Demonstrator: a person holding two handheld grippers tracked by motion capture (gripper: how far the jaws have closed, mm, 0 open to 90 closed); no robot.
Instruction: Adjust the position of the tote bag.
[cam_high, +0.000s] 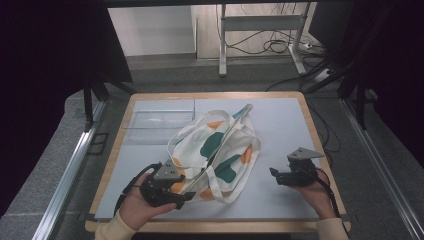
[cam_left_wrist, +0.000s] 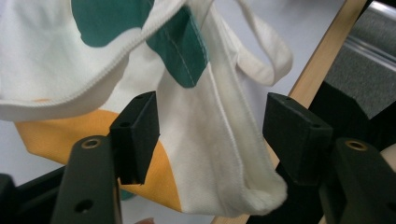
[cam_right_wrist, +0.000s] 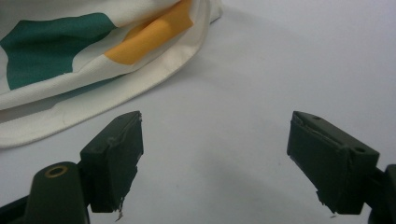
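The left gripper (cam_high: 184, 196) has its jaws apart around one corner of the single tote bag (cam_high: 215, 150), which lies mid-table. If they close on only one fabric layer, the corner may slip out. One clear tray (cam_high: 159, 120) behind. The right gripper (cam_high: 273, 174), jaws apart, holds nothing

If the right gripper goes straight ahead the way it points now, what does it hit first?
Probably bare table mat first: the right gripper is open, with nothing between its jaws. The tote bag lies ahead but off to that view's left, so its edge may come next; depth is hard to judge.
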